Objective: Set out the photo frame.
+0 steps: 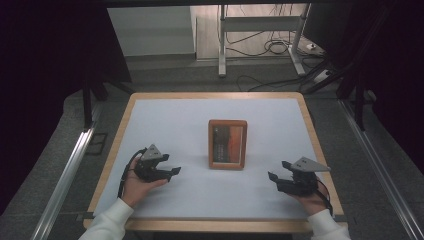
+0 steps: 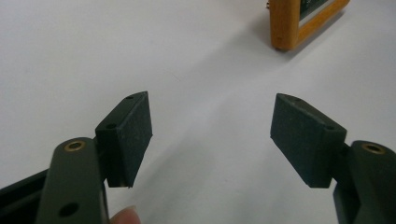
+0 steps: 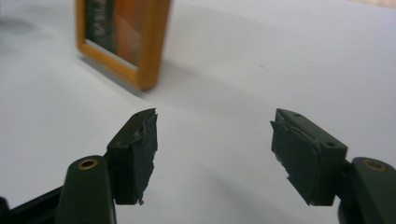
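Observation:
A wooden picture frame [image 1: 227,144] with a dark and orange picture lies flat in the middle of the white table top [image 1: 190,120]. My left gripper [image 1: 172,172] rests near the front left of the table, open, with nothing between its jaws. My right gripper [image 1: 275,179] sits near the front right, also open and empty. In the left gripper view the frame's corner [image 2: 299,23] lies ahead and to the right of the open gripper [image 2: 212,128]. In the right gripper view the frame [image 3: 123,39] lies ahead to the left of the open gripper [image 3: 215,140].
The table has a wooden rim [image 1: 315,145]. Beyond its far edge stand a white metal stand [image 1: 222,45] and loose cables [image 1: 270,47] on the floor. Metal rails [image 1: 65,175] run along both sides of the table.

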`<action>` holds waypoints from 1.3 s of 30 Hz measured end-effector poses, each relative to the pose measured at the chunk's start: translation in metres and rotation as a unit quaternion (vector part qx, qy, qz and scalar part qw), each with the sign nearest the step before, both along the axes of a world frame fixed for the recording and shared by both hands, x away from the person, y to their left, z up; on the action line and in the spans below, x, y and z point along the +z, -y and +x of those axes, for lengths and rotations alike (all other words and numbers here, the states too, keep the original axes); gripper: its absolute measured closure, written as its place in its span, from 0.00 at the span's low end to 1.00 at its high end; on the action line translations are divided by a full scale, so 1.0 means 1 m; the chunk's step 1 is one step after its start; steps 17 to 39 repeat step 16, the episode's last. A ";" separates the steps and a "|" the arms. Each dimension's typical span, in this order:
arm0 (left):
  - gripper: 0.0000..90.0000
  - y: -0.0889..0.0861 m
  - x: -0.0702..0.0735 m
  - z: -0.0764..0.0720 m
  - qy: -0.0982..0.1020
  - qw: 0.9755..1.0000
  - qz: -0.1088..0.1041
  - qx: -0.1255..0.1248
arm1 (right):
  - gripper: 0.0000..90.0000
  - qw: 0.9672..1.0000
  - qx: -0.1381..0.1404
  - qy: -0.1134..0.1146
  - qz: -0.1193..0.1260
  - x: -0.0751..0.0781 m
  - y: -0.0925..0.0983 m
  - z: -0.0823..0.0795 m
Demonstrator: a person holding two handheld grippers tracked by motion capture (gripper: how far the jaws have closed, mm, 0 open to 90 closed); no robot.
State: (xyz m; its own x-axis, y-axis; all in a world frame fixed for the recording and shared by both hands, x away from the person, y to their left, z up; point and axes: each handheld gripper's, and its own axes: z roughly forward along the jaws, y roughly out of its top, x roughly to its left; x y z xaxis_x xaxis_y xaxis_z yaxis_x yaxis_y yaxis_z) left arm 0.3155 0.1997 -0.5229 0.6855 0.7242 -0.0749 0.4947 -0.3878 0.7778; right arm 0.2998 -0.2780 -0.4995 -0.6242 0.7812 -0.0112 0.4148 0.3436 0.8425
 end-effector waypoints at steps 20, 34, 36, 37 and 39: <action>0.32 0.003 -0.002 -0.004 0.003 1.000 0.017 -0.003 | 0.23 0.999 -0.038 -0.014 0.004 -0.008 0.009 0.004; 0.32 0.003 -0.002 -0.004 0.003 1.000 0.017 -0.003 | 0.23 0.999 -0.038 -0.014 0.004 -0.008 0.009 0.004; 0.32 0.003 -0.002 -0.004 0.003 1.000 0.017 -0.003 | 0.23 0.999 -0.038 -0.014 0.004 -0.008 0.009 0.004; 0.32 0.003 -0.002 -0.004 0.003 1.000 0.017 -0.003 | 0.23 0.999 -0.038 -0.014 0.004 -0.008 0.009 0.004; 0.32 0.003 -0.002 -0.004 0.003 1.000 0.017 -0.003 | 0.23 0.999 -0.038 -0.014 0.004 -0.008 0.009 0.004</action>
